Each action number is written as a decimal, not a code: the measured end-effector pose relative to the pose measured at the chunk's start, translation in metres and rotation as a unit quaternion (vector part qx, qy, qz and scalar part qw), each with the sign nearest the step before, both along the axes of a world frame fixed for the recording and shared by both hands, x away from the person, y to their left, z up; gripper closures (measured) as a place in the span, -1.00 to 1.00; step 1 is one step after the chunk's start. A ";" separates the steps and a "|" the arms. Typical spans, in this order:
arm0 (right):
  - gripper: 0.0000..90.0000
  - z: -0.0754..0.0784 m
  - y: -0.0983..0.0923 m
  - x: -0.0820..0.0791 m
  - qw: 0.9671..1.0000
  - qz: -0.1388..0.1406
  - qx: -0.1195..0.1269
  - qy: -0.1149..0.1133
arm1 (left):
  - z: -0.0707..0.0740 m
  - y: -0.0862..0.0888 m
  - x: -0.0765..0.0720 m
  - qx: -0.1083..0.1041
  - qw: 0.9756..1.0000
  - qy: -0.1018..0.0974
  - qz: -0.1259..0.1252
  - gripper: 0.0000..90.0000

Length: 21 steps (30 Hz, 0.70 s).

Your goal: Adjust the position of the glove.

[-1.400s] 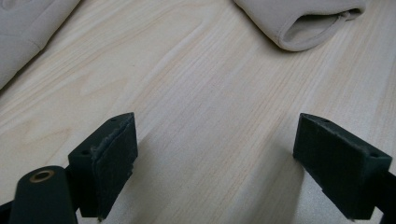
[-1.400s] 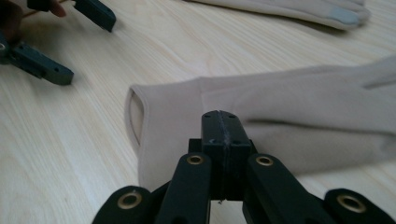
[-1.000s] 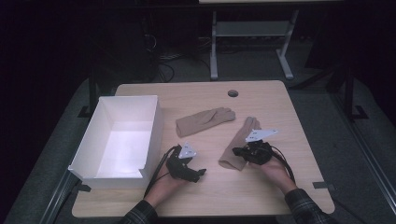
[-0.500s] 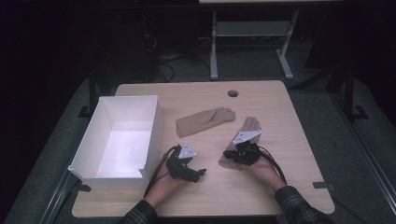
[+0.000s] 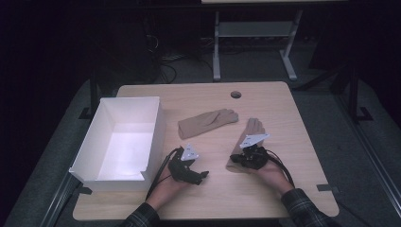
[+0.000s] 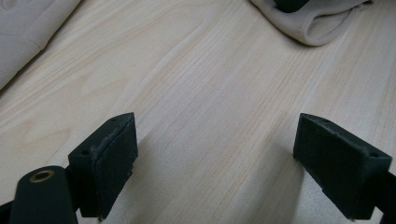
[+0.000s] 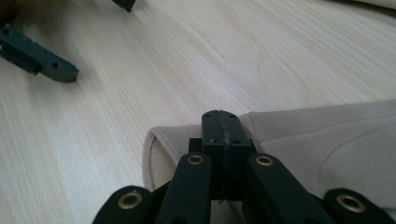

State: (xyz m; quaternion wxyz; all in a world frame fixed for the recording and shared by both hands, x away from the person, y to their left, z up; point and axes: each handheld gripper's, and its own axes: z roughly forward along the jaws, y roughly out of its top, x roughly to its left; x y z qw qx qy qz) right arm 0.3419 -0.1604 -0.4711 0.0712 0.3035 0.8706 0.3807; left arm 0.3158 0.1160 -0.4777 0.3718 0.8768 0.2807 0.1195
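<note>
1. Gloves are what we find on the wooden table [image 5: 302, 198]: two beige ones, well apart from each other.
2. We see the far glove [image 5: 208, 122] lying flat near the table's middle, its fingers pointing toward the right edge, just beside the white box [image 5: 90, 151].
3. We see the near glove [image 5: 246, 142] lying at an angle at the right, its fingers pointing away from the person and its cuff toward them.
4. We find the right gripper [image 5: 242, 160] resting on that cuff. In the right gripper view its jaws are pressed together at the cuff's rolled edge [image 7: 156, 140]; whether any cloth sits between them we cannot quite make out, as the jaws hide the contact.
5. We see the left gripper [image 5: 201, 176] low over bare wood just beside the box's near corner, held in the person's left hand [image 5: 168, 189].
6. In the left gripper view its jaws stand wide apart, with only wood grain between them.
7. We note the white box, open-topped, standing at the table's left side, and a round hole [image 5: 235, 94] in the tabletop near the far edge.
</note>
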 end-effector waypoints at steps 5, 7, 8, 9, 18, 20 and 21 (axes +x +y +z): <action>1.00 0.001 -0.011 -0.005 1.000 -0.004 -0.003 0.003 | 0.000 0.000 0.000 0.000 1.000 0.000 0.000 -0.71; 1.00 0.001 -0.015 -0.007 1.000 -0.007 -0.005 0.005 | 0.000 0.000 0.000 0.000 1.000 0.000 0.000 -0.71; 1.00 0.002 -0.017 -0.008 1.000 -0.006 -0.006 0.006 | 0.000 0.000 0.000 0.000 1.000 0.000 0.000 -0.71; 1.00 0.002 -0.018 -0.009 1.000 -0.007 -0.006 0.007 | 0.000 0.000 0.000 0.000 1.000 0.000 0.000 -0.71; 1.00 0.003 -0.033 -0.016 1.000 -0.014 -0.007 0.015 | 0.000 0.000 0.000 0.000 1.000 0.000 0.000 -0.71; 1.00 0.002 -0.037 -0.019 1.000 -0.014 -0.007 0.013 | 0.000 0.000 0.000 -0.001 1.000 -0.001 0.000 -0.71; 1.00 0.003 -0.038 -0.020 1.000 -0.018 -0.005 0.016 | 0.000 0.000 0.000 -0.001 1.000 -0.001 0.000 -0.71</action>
